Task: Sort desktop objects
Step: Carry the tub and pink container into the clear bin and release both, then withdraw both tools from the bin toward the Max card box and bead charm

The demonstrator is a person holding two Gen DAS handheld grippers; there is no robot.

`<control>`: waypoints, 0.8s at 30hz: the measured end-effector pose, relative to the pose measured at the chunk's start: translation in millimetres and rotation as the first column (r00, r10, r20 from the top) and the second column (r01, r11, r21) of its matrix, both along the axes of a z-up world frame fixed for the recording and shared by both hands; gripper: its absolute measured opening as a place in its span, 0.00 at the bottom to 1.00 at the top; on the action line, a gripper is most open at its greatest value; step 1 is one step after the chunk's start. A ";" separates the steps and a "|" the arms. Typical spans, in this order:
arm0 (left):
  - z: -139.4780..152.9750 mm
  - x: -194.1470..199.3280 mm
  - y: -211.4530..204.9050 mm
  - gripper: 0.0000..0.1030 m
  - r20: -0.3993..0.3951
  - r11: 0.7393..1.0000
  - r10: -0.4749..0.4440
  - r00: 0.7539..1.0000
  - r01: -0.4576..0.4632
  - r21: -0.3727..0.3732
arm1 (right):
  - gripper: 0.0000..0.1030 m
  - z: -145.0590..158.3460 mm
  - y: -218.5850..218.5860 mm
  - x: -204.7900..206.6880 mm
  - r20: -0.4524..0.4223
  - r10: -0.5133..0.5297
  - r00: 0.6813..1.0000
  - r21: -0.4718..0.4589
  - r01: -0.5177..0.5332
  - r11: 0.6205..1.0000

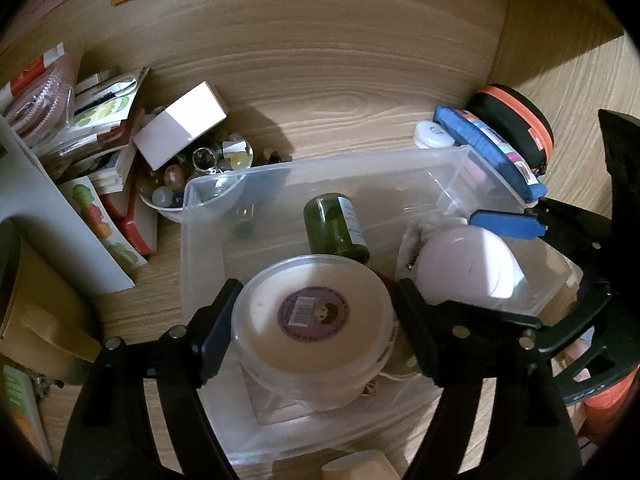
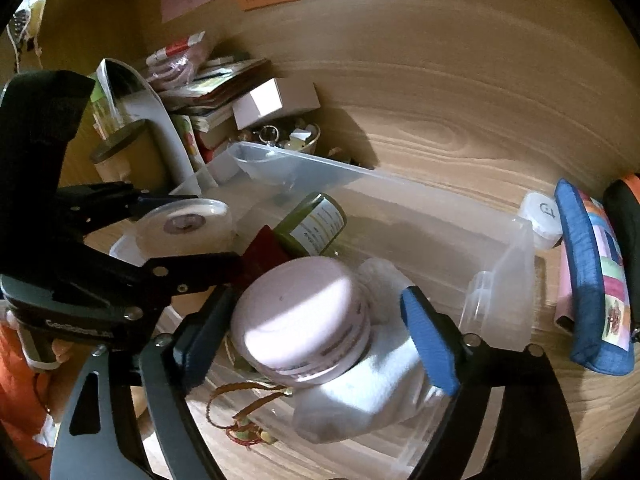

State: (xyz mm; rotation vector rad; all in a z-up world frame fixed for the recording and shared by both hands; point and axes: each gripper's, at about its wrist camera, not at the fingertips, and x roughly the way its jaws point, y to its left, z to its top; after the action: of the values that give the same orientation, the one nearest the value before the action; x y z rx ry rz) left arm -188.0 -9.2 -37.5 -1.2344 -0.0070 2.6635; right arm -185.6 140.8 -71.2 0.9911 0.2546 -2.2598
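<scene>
A clear plastic bin sits on the wooden desk. My left gripper is shut on a round white tub with a purple barcode label, held over the bin. My right gripper is open, its fingers either side of a pink-lidded jar that rests on a white cloth in the bin. The left pad is close to the jar and the right pad stands clear of it. A green bottle lies inside the bin.
A bowl of marbles and trinkets, a white box and stacked packets lie left of the bin. A blue pouch, a black-orange case and a small white round tin lie right. A beaded cord lies in the bin.
</scene>
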 end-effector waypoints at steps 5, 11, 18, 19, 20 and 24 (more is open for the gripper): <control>3.6 -0.9 -4.0 0.78 0.032 0.999 -0.001 0.999 -0.001 0.041 | 0.84 4.4 2.1 1.5 -0.024 -0.013 1.000 0.002 0.013 1.000; 20.9 8.3 -15.7 0.88 -0.002 0.997 0.056 0.998 -0.056 0.061 | 0.85 10.4 3.7 3.9 -0.047 -0.008 0.999 -0.004 0.007 1.000; 44.8 34.3 -36.1 0.90 -0.062 0.991 0.129 0.990 -0.127 0.036 | 0.85 28.8 13.9 6.1 -0.047 -0.034 0.998 -0.060 0.031 0.998; 47.7 38.1 -39.3 0.91 -0.072 0.990 0.138 0.988 -0.137 0.031 | 0.85 33.2 16.3 7.7 -0.048 -0.040 0.998 -0.072 0.036 0.997; 52.3 44.6 -43.0 0.91 -0.088 0.988 0.153 0.984 -0.152 0.021 | 0.85 36.8 17.5 9.8 -0.053 -0.046 0.998 -0.077 0.042 0.996; 62.6 65.5 -54.5 0.92 -0.124 0.984 0.177 0.976 -0.177 0.018 | 0.85 53.2 22.7 25.2 -0.093 -0.078 0.993 -0.088 0.069 0.994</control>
State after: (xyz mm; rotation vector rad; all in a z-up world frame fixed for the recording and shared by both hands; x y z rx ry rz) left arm -122.5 -63.6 25.0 -1.1109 -0.1123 2.8863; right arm -160.4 163.5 -17.9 0.8616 0.1644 -2.3683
